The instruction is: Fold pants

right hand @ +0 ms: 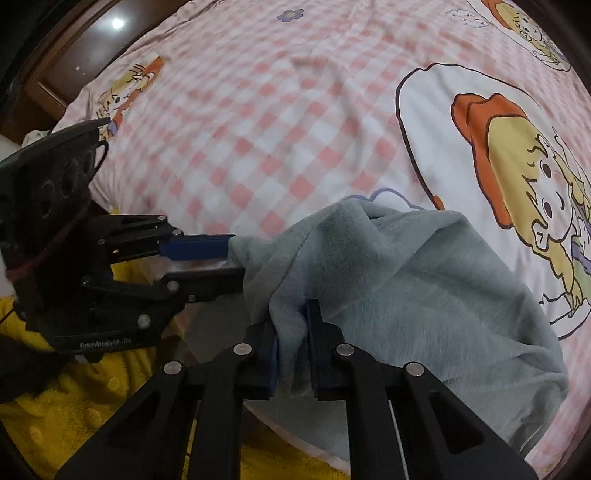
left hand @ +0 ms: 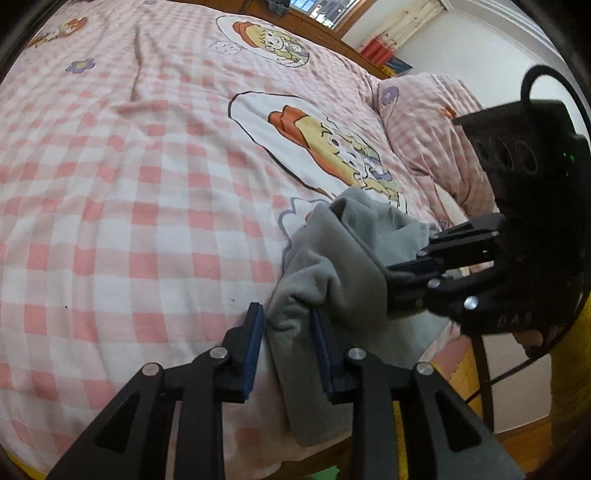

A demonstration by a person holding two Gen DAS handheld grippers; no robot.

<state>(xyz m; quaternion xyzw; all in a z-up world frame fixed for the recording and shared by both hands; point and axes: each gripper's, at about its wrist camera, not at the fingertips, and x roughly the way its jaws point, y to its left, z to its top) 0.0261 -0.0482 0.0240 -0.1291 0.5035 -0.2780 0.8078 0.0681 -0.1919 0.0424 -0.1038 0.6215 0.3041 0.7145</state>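
Grey fleece pants (left hand: pixel 332 266) lie bunched at the near edge of the bed, also in the right wrist view (right hand: pixel 424 266). My left gripper (left hand: pixel 286 332) is at the bunch's left end; its blue-padded jaws stand apart with grey cloth between them, and it shows from the side in the right wrist view (right hand: pixel 236 258). My right gripper (right hand: pixel 291 332) is shut on a fold of the pants. It shows in the left wrist view (left hand: pixel 384 277), fingers sunk in the cloth.
The bed has a pink-and-white checked cover (left hand: pixel 129 203) with cartoon girl prints (right hand: pixel 524 177). A matching pillow (left hand: pixel 428 122) lies at the right. A wooden headboard (left hand: pixel 325 33) stands behind. Yellow fabric (right hand: pixel 74 406) is below the bed edge.
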